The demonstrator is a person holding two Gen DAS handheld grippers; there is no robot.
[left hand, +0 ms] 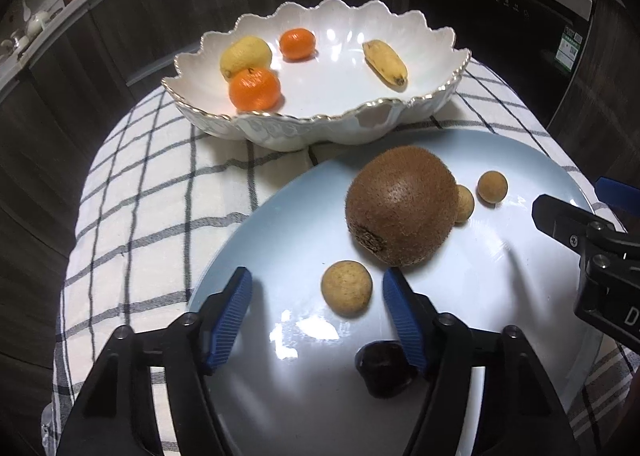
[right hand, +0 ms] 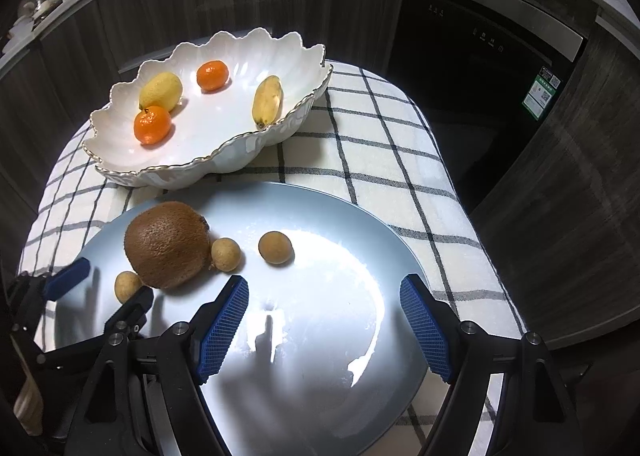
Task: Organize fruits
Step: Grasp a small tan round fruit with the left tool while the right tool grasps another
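A pale blue plate (left hand: 304, 224) (right hand: 340, 256) holds a brown kiwi (left hand: 402, 204) (right hand: 168, 244), three small tan longans (left hand: 346, 288) (left hand: 492, 186) (right hand: 275, 247) and a dark fruit (left hand: 384, 372). A white scalloped bowl (left hand: 424, 40) (right hand: 280, 56) behind holds a lemon (left hand: 245, 55), two tangerines (left hand: 254, 89) (left hand: 297, 43) and a small banana (left hand: 385, 62). My left gripper (left hand: 316, 292) is open over the plate, with the nearest longan between its fingers. My right gripper (right hand: 324, 296) is open and empty over the plate's right half.
A white cloth with dark checks (left hand: 152, 192) (right hand: 380, 160) covers the small table. Dark wooden cabinets and a black appliance (right hand: 480, 48) stand behind. The table edge drops off on the left and the right.
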